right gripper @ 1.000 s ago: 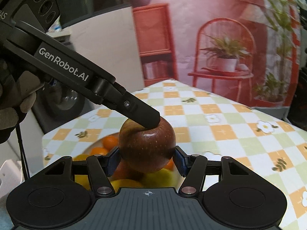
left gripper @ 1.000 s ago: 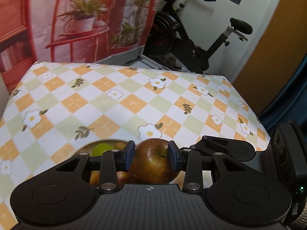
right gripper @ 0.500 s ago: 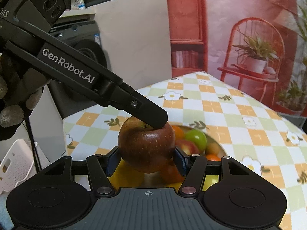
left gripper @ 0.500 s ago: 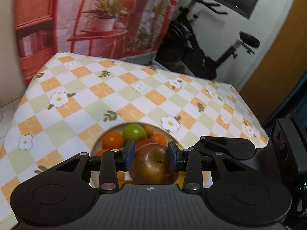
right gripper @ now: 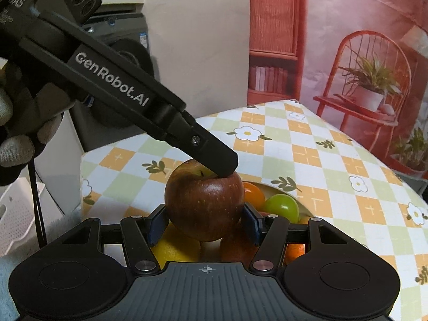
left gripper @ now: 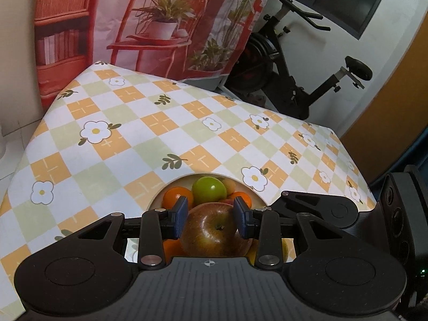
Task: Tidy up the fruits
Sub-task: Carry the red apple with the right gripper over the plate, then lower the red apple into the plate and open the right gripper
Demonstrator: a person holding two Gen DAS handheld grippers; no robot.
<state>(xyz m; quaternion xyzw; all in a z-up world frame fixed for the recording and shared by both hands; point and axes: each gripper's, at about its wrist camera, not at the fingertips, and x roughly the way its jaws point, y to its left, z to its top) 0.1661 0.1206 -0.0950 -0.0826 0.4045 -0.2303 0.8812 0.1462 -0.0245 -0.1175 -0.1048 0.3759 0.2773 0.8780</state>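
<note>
Clamping one round red-brown apple point(right gripper: 204, 200) jointly, left gripper point(left gripper: 211, 216) and right gripper point(right gripper: 204, 222) steadied it above the cream fruit bowl point(left gripper: 160, 194) — presumably for placement.

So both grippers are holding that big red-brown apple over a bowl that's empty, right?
Not quite: the round cream bowl is not empty. The left wrist view shows a green fruit and oranges in it. Both the left gripper and right gripper do grip the red-brown apple.

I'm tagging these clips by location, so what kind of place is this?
Most likely a room in a home, used for several purposes: a table with a checked flower tablecloth, an exercise bike beside it, and what looks like a washing machine by the wall.
</note>
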